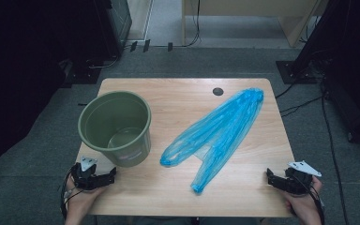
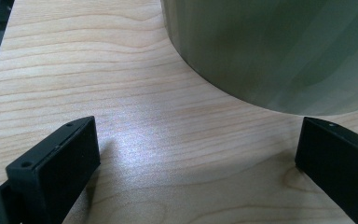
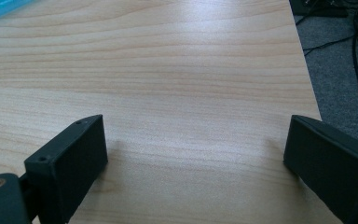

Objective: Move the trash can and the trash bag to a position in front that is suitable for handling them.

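Wooden table point(image 1: 168, 197), light grain, bin and bag on it. Green bin point(image 1: 116, 127) stands upright at the table's 9 o'clock side, mouth up; a pale label on its near wall is too blurred to read. Blue plastic bag point(image 1: 218, 136) lies flat, crumpled, right of centre, well apart from the bin. Its long axis runs diagonally from about 1 o'clock to 7 o'clock: the closed end points to 1 o'clock near a dark round hole point(image 1: 218, 91) in the tabletop, and two handle loops point toward 7 and 8 o'clock. Left gripper point(image 1: 104, 177) rests at the table's 7 o'clock corner, just beside the bin's base, jaws spread wide, nothing between them. Right gripper point(image 1: 272, 178) sits at the 5 o'clock corner, near the right edge, jaws likewise released and empty, well apart from the bag.
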Demonstrator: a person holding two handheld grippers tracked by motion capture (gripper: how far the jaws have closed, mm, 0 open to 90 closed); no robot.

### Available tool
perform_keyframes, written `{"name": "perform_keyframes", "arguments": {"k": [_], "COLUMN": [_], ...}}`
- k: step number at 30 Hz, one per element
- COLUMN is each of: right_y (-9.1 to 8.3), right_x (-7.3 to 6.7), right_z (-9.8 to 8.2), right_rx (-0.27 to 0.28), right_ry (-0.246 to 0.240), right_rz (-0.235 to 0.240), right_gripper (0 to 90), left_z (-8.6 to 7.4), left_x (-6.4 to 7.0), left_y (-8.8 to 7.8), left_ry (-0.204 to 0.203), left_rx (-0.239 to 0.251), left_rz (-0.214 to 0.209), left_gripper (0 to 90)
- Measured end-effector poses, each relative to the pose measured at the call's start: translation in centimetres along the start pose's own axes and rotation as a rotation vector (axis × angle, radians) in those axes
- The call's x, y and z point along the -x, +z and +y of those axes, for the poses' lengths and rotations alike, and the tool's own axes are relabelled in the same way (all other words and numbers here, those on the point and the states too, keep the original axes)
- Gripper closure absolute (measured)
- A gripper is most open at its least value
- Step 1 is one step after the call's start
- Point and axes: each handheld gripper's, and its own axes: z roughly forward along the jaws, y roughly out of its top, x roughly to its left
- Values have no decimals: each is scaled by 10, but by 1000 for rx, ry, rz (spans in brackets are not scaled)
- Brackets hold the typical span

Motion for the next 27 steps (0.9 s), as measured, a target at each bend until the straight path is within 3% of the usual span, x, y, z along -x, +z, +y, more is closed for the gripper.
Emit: {"name": "perform_keyframes", "arguments": {"k": [5, 7, 10, 11, 14, 18, 19, 21, 22, 23, 25, 27], "right_y": [-2, -2, -2, -2, -5, -4, 0, 2, 6, 6, 8, 12], "right_x": [-2, -3, -12, -12, -22, -39, -50, -56, -67, -67, -75, -79], "right_z": [0, 1, 6, 6, 12, 25, 29, 31, 35, 35, 39, 46], "right_rx": [20, 19, 52, 52, 103, 159, 167, 170, 182, 182, 205, 211], "right_ry": [-40, -11, -6, -6, -27, -16, -42, -58, -117, -117, -168, -156], "right_rz": [1, -20, -7, -7, 19, 76, 91, 99, 105, 105, 113, 134], "right_gripper": [142, 172, 253, 253, 270, 267, 234, 208, 198, 198, 197, 197], "left_z": [0, -1, 0, 1, 5, 9, 9, 8, 8, 8, 8, 8], "left_x": [-1, -4, -9, -10, -10, -7, -6, -7, -7, -7, -7, -7], "left_y": [-1, -4, -5, -5, -1, 5, 5, 5, 5, 5, 5, 5], "left_ry": [3, -11, -73, -83, -100, -86, -84, -89, -88, -86, -91, -92], "left_rx": [8, 30, 49, 52, 60, 68, 70, 76, 75, 76, 75, 75], "left_rz": [-1, 10, 53, 60, 69, 90, 90, 86, 86, 88, 87, 86], "left_gripper": [4, 93, 292, 292, 332, 351, 358, 358, 357, 357, 355, 353]}}
